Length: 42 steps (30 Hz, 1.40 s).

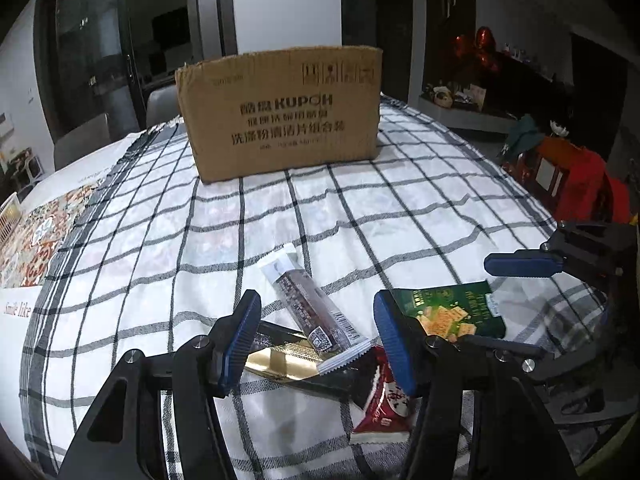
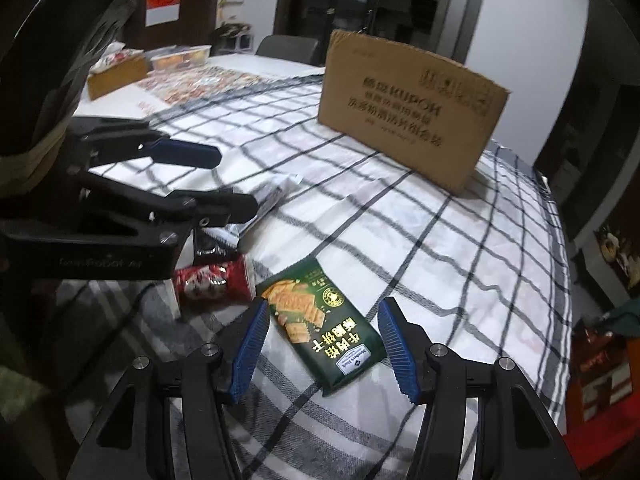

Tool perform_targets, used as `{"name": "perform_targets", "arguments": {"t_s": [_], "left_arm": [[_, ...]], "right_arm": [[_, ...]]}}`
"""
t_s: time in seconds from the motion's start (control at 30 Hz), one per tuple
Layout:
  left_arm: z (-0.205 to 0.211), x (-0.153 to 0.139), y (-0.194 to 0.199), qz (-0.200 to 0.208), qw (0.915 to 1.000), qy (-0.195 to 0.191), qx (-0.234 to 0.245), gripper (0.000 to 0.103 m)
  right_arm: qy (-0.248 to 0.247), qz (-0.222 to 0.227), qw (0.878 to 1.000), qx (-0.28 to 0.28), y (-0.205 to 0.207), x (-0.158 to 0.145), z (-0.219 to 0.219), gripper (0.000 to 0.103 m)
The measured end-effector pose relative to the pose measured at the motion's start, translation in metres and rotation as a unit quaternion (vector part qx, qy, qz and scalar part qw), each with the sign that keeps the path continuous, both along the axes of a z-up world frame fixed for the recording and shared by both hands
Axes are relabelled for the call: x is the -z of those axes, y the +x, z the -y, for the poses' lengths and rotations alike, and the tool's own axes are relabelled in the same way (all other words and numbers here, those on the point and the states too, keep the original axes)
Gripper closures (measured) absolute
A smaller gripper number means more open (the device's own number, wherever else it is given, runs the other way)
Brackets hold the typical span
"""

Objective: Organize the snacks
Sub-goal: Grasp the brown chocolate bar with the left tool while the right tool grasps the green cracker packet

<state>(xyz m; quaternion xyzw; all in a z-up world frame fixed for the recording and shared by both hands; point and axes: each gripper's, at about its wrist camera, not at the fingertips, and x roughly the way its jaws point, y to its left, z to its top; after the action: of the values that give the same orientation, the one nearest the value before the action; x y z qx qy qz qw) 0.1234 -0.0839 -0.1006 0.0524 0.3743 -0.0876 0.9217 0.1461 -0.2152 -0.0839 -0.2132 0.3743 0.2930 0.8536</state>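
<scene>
A brown and white snack bar [image 1: 314, 312] lies on the checked cloth over a black-and-gold packet [image 1: 288, 360], with a red packet [image 1: 384, 404] beside them. My left gripper [image 1: 316, 336] is open, its jaws on either side of the bar. A green cracker packet [image 2: 324, 328] lies flat between the open jaws of my right gripper [image 2: 320, 340]; it also shows in the left wrist view [image 1: 452, 312]. The cardboard box [image 1: 280, 112] stands upright at the far side of the table. The left gripper shows in the right wrist view [image 2: 224, 184].
The table wears a black-and-white checked cloth [image 1: 400, 208] beside a patterned mat [image 1: 36, 236]. A small box and a clear container [image 2: 180, 58] sit at the far left. Red bags [image 1: 576, 184] stand off the table's right edge. A chair [image 2: 288, 46] is behind.
</scene>
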Motion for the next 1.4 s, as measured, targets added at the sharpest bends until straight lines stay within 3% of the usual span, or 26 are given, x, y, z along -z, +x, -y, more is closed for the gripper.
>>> {"name": "perform_targets", "arguments": {"t_s": [0.5, 0.83, 1.17, 1.4], "left_arm": [[0.001, 0.016, 0.019, -0.024, 0.9997, -0.005, -0.008, 0.046], [-0.003, 0.025, 0.031, -0.061, 0.9978, -0.023, -0.014, 0.059], [-0.002, 0.022, 0.027, -0.053, 0.9982, -0.028, 0.004, 0.081], [-0.002, 0.009, 0.017, -0.031, 0.999, -0.029, 0.015, 0.083]], "right_arm": [[0.012, -0.048, 0.997, -0.052, 0.027, 0.014, -0.003, 0.046], [0.046, -0.086, 0.995, -0.035, 0.041, 0.019, 0.0, 0.047], [0.055, -0.062, 0.997, 0.001, 0.033, 0.013, 0.004, 0.06], [0.067, -0.054, 0.996, 0.028, 0.028, 0.005, 0.007, 0.07]]}}
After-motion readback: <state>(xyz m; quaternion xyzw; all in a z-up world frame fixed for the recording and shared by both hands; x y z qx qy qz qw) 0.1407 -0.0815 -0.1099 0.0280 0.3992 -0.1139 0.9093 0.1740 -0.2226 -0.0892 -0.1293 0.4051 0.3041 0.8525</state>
